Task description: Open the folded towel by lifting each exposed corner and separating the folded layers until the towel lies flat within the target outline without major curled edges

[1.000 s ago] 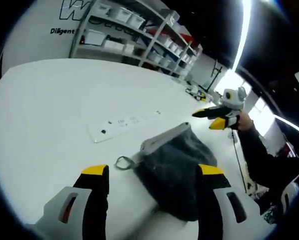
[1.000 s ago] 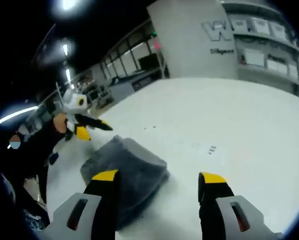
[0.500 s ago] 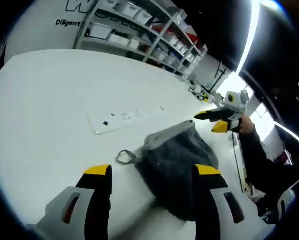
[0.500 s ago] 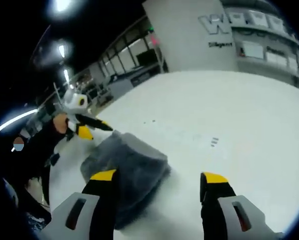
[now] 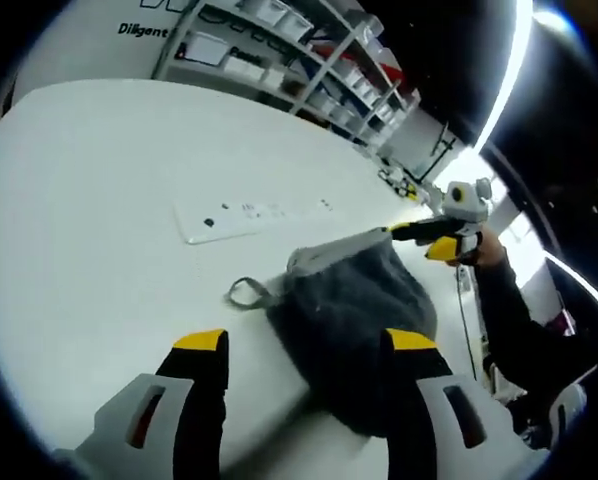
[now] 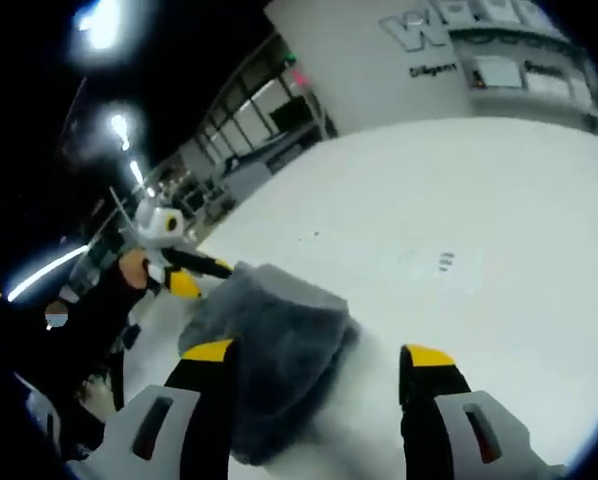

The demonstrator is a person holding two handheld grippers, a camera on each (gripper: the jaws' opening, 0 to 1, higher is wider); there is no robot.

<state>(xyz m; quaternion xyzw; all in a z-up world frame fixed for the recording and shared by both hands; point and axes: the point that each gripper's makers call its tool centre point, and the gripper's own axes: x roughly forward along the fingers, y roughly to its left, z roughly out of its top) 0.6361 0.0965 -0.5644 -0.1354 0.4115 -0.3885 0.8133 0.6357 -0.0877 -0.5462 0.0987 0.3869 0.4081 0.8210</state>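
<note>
Towel (image 5: 354, 310), dark grey and folded, lies on the white table (image 5: 99, 180), its pale hem and hanging loop (image 5: 247, 292) turned toward the table's middle. Left gripper (image 5: 304, 345) hovers just short of the towel with jaws wide apart and holding nothing; the towel's near edge lies between and beyond its tips. Right gripper (image 6: 319, 355) likewise stands wide open and empty, the towel lying ahead by its left jaw. In the left gripper view the right gripper's yellow tips reach the towel's far corner; contact cannot be judged.
</note>
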